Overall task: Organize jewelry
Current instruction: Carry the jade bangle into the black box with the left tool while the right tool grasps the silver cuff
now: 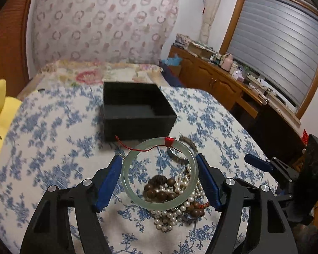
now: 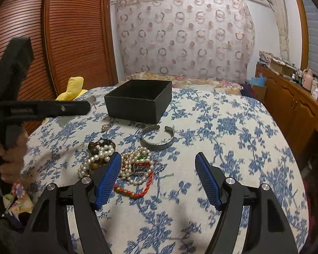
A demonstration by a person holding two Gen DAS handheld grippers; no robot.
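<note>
Left gripper (image 1: 160,169) clamped on one pale green bangle (image 1: 129,167), hiding part of tangled pearl strands (image 1: 169,220), uncountable. Right gripper (image 2: 158,169) spread apart, holding nothing. Beyond: one silver cuff (image 2: 158,138), one black box (image 2: 138,100).

Left gripper (image 1: 160,158): black angular linkage frames, silver round-headed screws, ribbed blue finger pads (image 1: 108,185). Right gripper (image 2: 158,158): identically built, a green indicator light seen on its body. Bare skin is shown on left hand (image 2: 9,156).
</note>
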